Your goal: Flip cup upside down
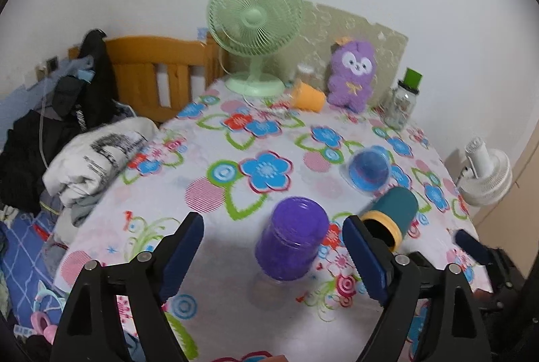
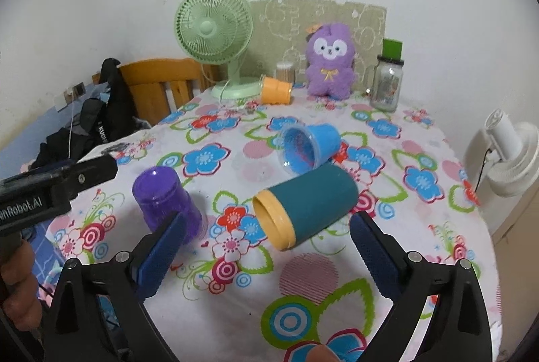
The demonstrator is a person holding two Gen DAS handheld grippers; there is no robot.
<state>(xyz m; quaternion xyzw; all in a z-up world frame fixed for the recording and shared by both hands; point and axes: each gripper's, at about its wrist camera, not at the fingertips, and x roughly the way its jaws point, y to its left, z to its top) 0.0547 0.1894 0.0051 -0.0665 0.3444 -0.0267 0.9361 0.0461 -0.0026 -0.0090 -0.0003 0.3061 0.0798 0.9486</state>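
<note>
A purple cup (image 1: 291, 239) stands upside down on the flowered tablecloth (image 1: 219, 139), between the pads of my open left gripper (image 1: 274, 252) and apart from them. It also shows in the right wrist view (image 2: 166, 202). A teal cup with a yellow rim (image 2: 305, 205) lies on its side, mouth toward me, between the pads of my open right gripper (image 2: 269, 256); it shows in the left wrist view too (image 1: 392, 215). A blue cup (image 2: 310, 143) lies on its side behind it. An orange cup (image 2: 276, 89) lies on its side at the back.
A green desk fan (image 2: 215, 32), a purple plush toy (image 2: 330, 59) and a glass jar (image 2: 387, 86) stand along the back wall. A wooden bed frame (image 1: 158, 72) and piled clothes (image 1: 87, 156) are at left. A white fan (image 2: 508, 153) stands beyond the table's right edge.
</note>
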